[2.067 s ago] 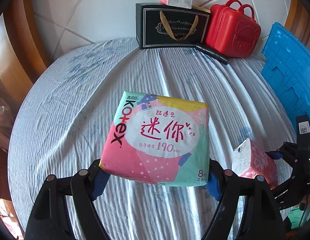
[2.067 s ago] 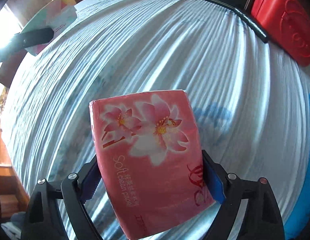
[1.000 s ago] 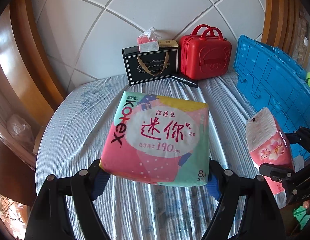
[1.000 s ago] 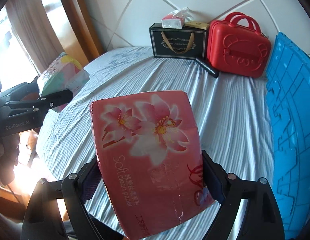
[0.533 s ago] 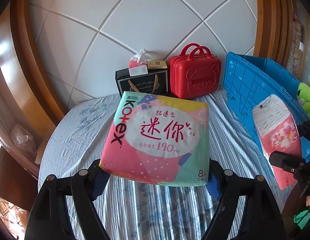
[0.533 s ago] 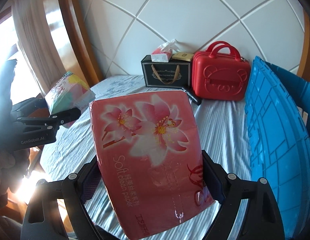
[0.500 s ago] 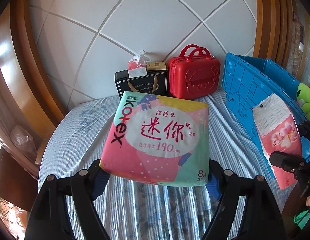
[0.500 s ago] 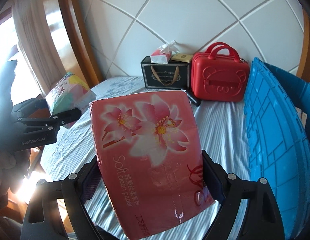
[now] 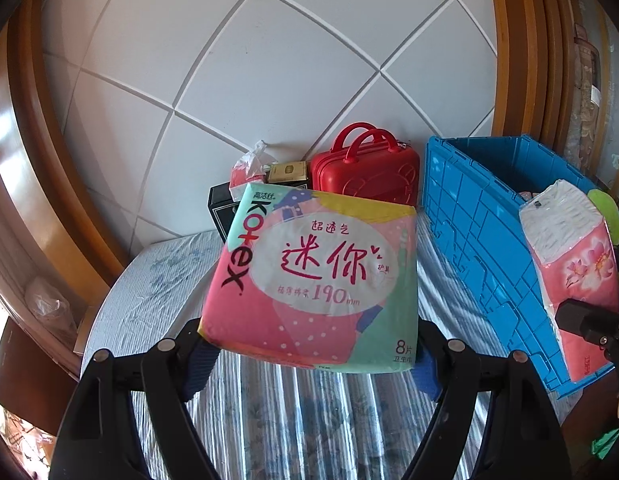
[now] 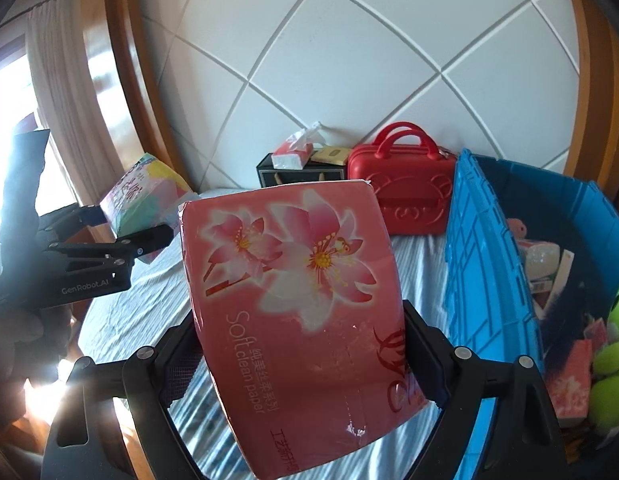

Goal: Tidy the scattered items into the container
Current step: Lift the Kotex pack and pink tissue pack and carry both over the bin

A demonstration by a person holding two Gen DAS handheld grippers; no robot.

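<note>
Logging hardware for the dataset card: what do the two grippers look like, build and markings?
Both are matte black two-finger frames with round silver bolt heads. The left gripper and right gripper carry blue finger pads. The right wrist view shows white "GenRobot.AI" lettering on the left unit's side. No cables or sleeves visible.

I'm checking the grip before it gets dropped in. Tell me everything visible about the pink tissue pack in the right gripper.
The pink tissue pack is a soft, glossy plastic-wrapped block printed with pink lilies and "Soft clean paper". One end, seen in the left wrist view, is clear and shows white tissue. It is held off the bed, tilted, pinched at its lower sides by the right gripper, close beside the blue crate, not yet inside.
</note>
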